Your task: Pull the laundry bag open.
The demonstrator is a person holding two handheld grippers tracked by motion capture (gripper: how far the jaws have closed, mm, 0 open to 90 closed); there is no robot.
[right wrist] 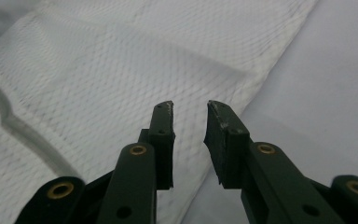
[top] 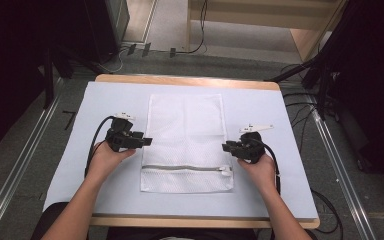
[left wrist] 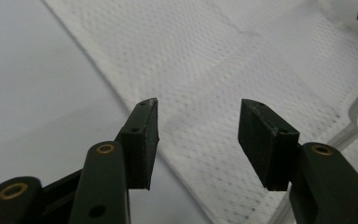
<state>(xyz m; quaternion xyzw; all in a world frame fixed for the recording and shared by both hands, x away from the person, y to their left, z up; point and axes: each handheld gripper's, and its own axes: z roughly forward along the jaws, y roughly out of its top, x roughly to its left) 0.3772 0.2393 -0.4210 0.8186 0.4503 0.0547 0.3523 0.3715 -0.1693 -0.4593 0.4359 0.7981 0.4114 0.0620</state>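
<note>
A white mesh laundry bag (top: 187,140) lies flat in the middle of the table, with a grey zipper (top: 182,168) running across its near end. My left gripper (top: 147,142) hovers at the bag's left edge, jaws wide open over the mesh (left wrist: 242,70) with nothing between them. At the bag's right edge my right gripper (top: 226,147) is held just above the bag's hem (right wrist: 256,79), its jaws a little apart and empty. The zipper (right wrist: 9,122) shows as a grey line at the left of the right gripper view.
A pale lavender cloth (top: 275,115) covers the wooden table (top: 180,80). Cables (top: 300,107) trail over the floor at right, and metal rails (top: 20,165) run along both sides. Dark stands and a wooden shelf are beyond the far edge.
</note>
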